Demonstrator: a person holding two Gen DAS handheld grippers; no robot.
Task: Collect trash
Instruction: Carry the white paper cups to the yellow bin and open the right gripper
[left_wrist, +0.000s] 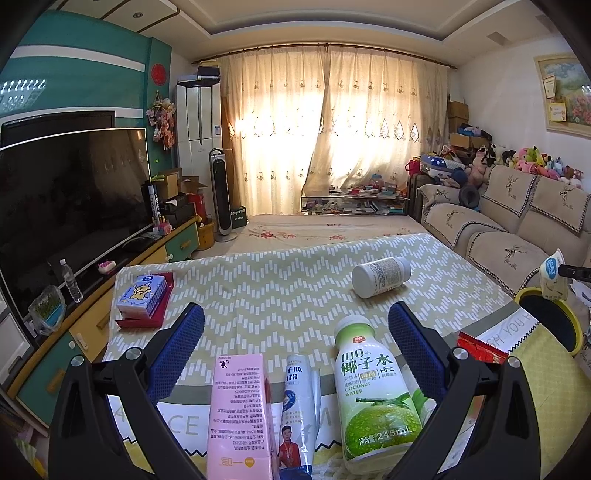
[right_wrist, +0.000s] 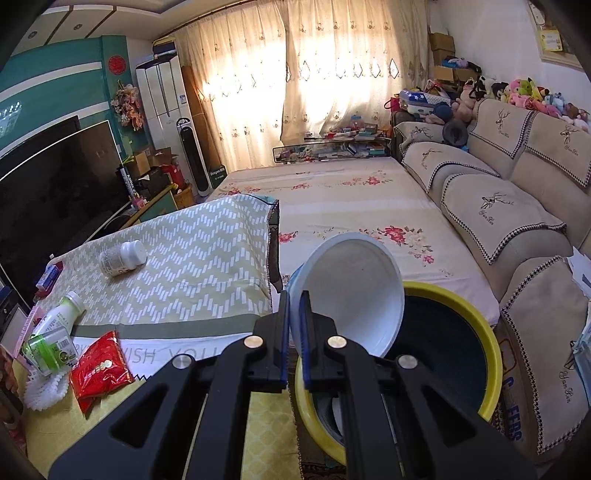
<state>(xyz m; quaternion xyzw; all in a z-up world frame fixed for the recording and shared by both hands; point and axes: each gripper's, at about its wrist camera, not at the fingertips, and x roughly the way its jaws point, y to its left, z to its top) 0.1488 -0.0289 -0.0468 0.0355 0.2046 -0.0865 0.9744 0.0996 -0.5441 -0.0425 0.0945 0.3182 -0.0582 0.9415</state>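
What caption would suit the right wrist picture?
Right tongs pinch a white bowl's rim above the yellow-rimmed bin.

- Our left gripper (left_wrist: 295, 332) has black plastic arms with cut-out slots, round silver screws at the joints, and blue textured pads (left_wrist: 177, 354) on both fingers.
- Our right gripper (right_wrist: 294, 332) has the same black frame, silver screws and thin blue pads (right_wrist: 305, 336).

Backlit curtains (left_wrist: 332, 122) glaring, fisheye-warped edges
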